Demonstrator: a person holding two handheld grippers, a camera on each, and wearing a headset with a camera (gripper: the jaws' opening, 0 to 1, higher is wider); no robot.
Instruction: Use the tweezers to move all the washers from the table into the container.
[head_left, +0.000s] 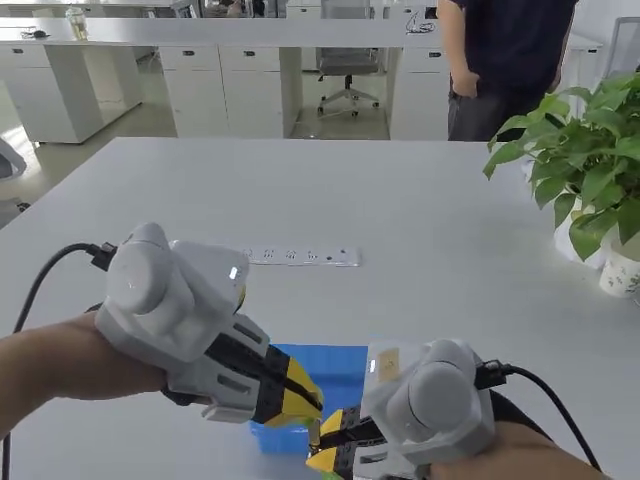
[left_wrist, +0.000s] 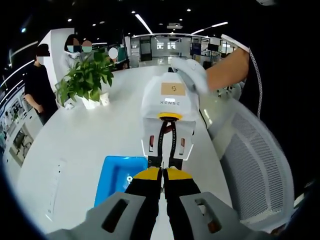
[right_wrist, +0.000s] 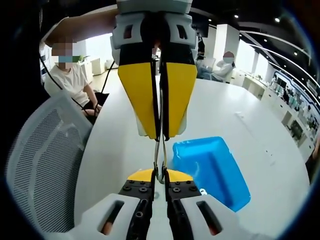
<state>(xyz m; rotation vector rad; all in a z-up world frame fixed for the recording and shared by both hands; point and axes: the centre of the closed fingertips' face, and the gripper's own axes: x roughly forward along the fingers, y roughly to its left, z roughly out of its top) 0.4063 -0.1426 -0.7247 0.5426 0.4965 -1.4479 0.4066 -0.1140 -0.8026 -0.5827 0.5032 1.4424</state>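
Observation:
The blue container (head_left: 330, 362) sits on the white table (head_left: 400, 210) near its front edge, just beyond both grippers. My left gripper (head_left: 303, 398) comes in from the left with its yellow jaws together. My right gripper (head_left: 325, 455) meets it tip to tip from below. In the right gripper view the thin metal tweezers (right_wrist: 159, 157) run from the left gripper's yellow jaws down into my right gripper (right_wrist: 160, 178), beside the container (right_wrist: 210, 165). Both are shut on the tweezers. In the left gripper view my left gripper (left_wrist: 162, 175) is by the container (left_wrist: 116, 176), where a small bright ring (left_wrist: 129, 178) lies.
A white power strip (head_left: 300, 256) lies mid-table. A potted plant (head_left: 590, 170) stands at the right edge. A person (head_left: 500, 60) stands beyond the far edge. A mesh chair (left_wrist: 255, 165) is behind the near edge, and a seated person (right_wrist: 70, 80) is nearby.

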